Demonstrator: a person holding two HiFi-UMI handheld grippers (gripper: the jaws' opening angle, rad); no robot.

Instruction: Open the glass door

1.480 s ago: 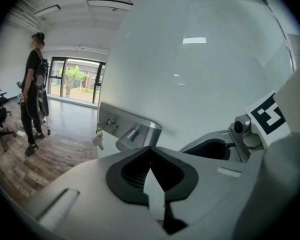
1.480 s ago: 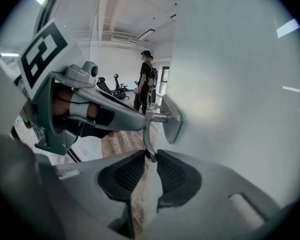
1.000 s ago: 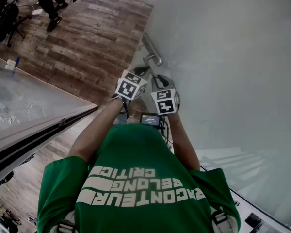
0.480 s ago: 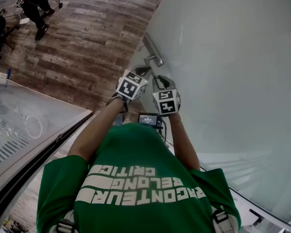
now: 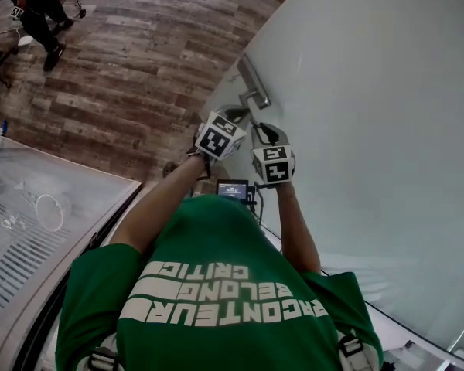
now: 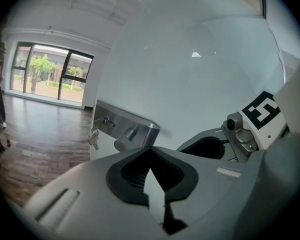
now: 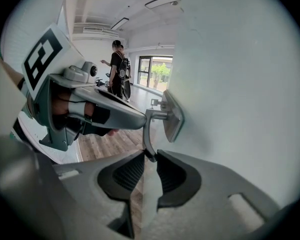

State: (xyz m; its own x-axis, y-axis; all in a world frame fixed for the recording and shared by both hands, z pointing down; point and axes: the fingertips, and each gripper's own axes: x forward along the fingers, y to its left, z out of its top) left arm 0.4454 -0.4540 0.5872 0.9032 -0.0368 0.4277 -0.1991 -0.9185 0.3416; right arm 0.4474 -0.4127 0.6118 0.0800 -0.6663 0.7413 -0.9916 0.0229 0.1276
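The frosted glass door (image 5: 371, 130) fills the right side of the head view. Its metal handle plate (image 5: 253, 82) carries a lever (image 5: 246, 114) that hangs downward in the right gripper view. My right gripper (image 7: 150, 156) is shut on the lower end of that lever (image 7: 146, 134). My left gripper (image 6: 150, 149) is shut with nothing between its pads, its tip right at the handle's spindle (image 6: 126, 138). A bunch of keys (image 6: 93, 139) hangs from the plate. Both grippers sit side by side at the handle, the left gripper (image 5: 233, 117) nearer the plate.
A second glass panel (image 5: 39, 215) with a dark frame stands at the lower left. Wooden floor (image 5: 139, 60) stretches beyond the door. A person (image 7: 118, 74) stands further back in the room, near office chairs. Windows (image 6: 50, 74) are at the far end.
Both grippers have stayed at the handle. The door and handle have shifted slightly right and up in the head view, and the left glass panel has slid toward the lower left.
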